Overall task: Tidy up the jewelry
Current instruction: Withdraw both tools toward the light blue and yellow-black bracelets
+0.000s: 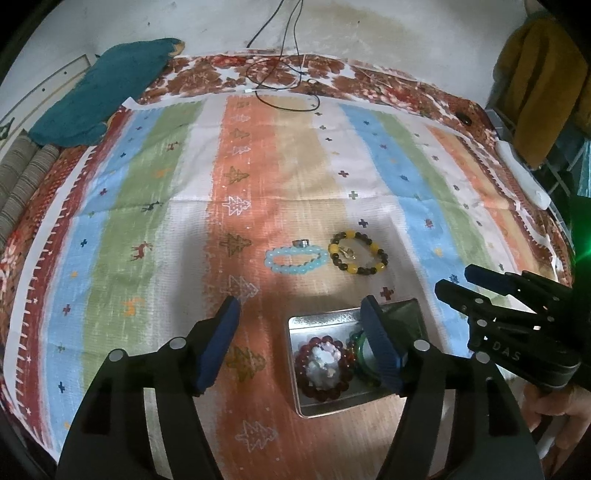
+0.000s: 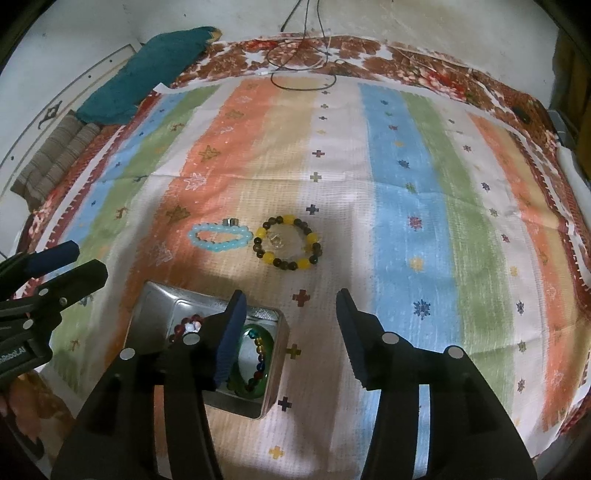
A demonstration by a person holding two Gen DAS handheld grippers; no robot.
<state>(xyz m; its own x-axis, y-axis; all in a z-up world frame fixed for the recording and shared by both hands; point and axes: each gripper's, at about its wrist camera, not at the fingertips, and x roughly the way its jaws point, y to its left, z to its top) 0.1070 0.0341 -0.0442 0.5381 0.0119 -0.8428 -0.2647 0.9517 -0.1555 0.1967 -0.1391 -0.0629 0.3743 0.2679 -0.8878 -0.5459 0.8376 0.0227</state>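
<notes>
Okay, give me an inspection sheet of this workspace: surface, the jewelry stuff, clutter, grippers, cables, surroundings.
Surface: striped cloth spread over a floral sheet.
Job's things: open metal tin holding a dark red bracelet, a green bangle and a multicoloured bead bracelet. Still on the cloth: light blue bracelet, silver ring touching it, yellow and brown bracelet around a small gold piece.
Clutter: teal towel at the far left.
Grippers: left gripper open and empty; right gripper open and empty.
Cables: black cable looped at the far edge.
Surroundings: pale wall, mustard cloth hanging on the right.
</notes>
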